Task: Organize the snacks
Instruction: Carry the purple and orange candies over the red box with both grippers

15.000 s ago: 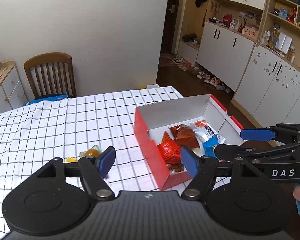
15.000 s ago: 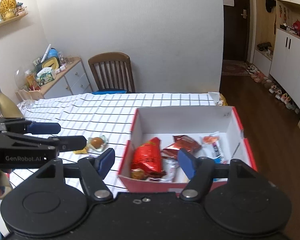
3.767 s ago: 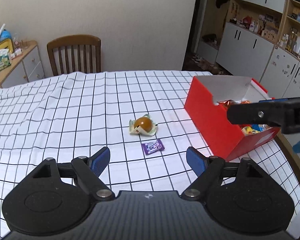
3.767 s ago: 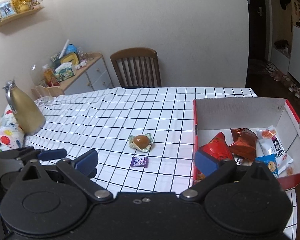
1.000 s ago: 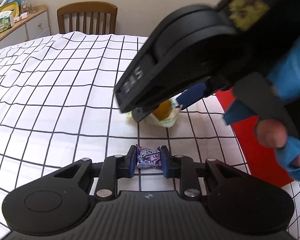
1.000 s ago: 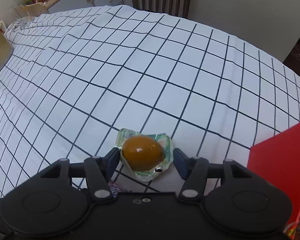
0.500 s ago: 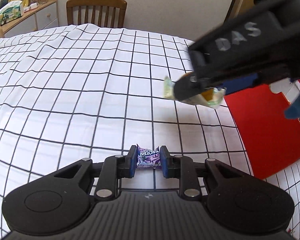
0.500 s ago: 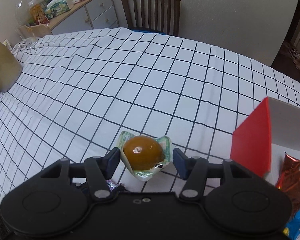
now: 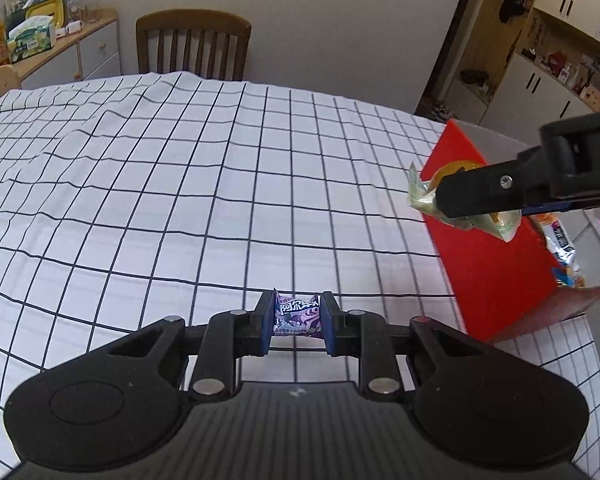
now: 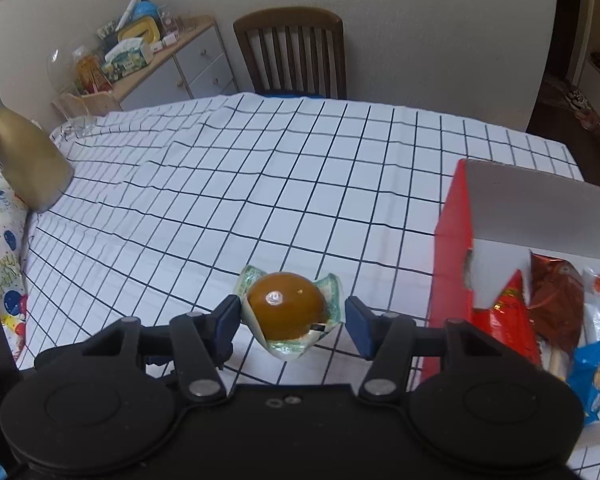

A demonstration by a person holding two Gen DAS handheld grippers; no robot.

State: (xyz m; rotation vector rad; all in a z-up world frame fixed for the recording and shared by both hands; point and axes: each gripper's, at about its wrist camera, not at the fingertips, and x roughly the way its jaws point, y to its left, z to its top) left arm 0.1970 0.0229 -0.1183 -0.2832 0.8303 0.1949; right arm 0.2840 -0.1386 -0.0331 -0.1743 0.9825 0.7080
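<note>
My left gripper (image 9: 296,318) is shut on a small purple candy (image 9: 298,314), held above the checked tablecloth. My right gripper (image 10: 292,320) is shut on a brown egg in a clear green-edged wrapper (image 10: 286,308), lifted off the table just left of the red snack box (image 10: 448,248). The egg pack also shows in the left wrist view (image 9: 424,196), held in front of the box's red wall (image 9: 488,272). The box holds several snack packets (image 10: 556,304).
A checked tablecloth (image 9: 180,184) covers the table. A wooden chair (image 10: 292,52) stands at the far side. A gold kettle (image 10: 24,164) stands at the left edge. A sideboard with clutter (image 10: 140,60) lines the wall. Cupboards (image 9: 560,60) are at the right.
Both grippers rose from the table with their snacks. My right gripper carried the egg pack right, up to the red box's left wall.
</note>
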